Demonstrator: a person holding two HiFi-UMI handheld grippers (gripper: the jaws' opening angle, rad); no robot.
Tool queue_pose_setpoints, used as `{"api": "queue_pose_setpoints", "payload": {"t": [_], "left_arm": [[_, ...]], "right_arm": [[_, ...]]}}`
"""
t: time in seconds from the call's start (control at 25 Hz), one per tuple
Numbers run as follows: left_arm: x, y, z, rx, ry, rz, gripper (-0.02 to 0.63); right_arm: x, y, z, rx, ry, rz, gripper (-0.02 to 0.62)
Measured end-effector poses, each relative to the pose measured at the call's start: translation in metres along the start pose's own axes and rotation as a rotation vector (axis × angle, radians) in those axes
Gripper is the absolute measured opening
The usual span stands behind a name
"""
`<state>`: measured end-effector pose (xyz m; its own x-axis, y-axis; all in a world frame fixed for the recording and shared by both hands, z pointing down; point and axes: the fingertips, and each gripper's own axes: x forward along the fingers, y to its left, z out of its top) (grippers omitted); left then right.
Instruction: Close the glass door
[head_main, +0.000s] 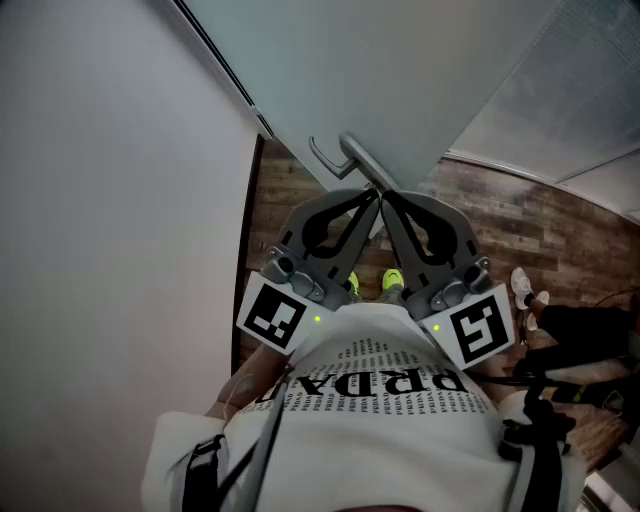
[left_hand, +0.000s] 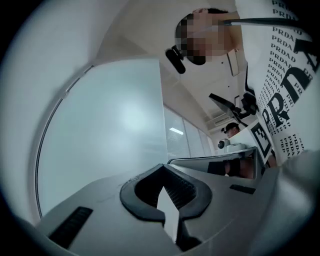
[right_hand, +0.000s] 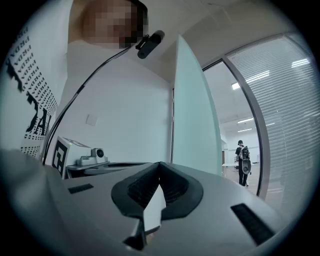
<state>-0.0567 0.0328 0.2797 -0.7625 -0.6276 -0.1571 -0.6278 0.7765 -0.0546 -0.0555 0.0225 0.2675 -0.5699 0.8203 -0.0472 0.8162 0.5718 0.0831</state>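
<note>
The frosted glass door (head_main: 400, 70) fills the top of the head view, standing out from the white wall with its metal lever handle (head_main: 335, 158) on the near face. My left gripper (head_main: 371, 200) and right gripper (head_main: 389, 200) are held side by side, tips converging just below the handle's inner end. Whether they touch it I cannot tell. Both are shut with nothing between the jaws. In the left gripper view the left gripper (left_hand: 162, 170) points at the door's pale pane (left_hand: 110, 130). From the right gripper (right_hand: 160, 166), the door (right_hand: 192, 115) appears edge-on.
A white wall (head_main: 110, 200) runs along the left. Wood floor (head_main: 540, 230) lies beyond the door, with a frosted partition (head_main: 570, 110) at the right. Another person's white shoes (head_main: 525, 285) stand at the right. A person (right_hand: 243, 157) walks far off past the doorway.
</note>
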Motion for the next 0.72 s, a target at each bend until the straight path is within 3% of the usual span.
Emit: {"api": "queue_pose_setpoints", "payload": {"t": [0.56, 0.64, 0.72], "left_arm": [[0.004, 0.006, 0.004, -0.001, -0.004, -0.017, 0.000], [0.005, 0.004, 0.005, 0.006, -0.010, -0.028, 0.000], [0.003, 0.004, 0.005, 0.012, -0.013, -0.027, 0.000]], "right_arm": [[0.005, -0.002, 0.003, -0.004, -0.008, -0.005, -0.002], [0.002, -0.008, 0.008, -0.015, -0.024, -0.054, -0.002], [-0.007, -0.021, 0.013, -0.072, -0.031, -0.156, -0.002]]}}
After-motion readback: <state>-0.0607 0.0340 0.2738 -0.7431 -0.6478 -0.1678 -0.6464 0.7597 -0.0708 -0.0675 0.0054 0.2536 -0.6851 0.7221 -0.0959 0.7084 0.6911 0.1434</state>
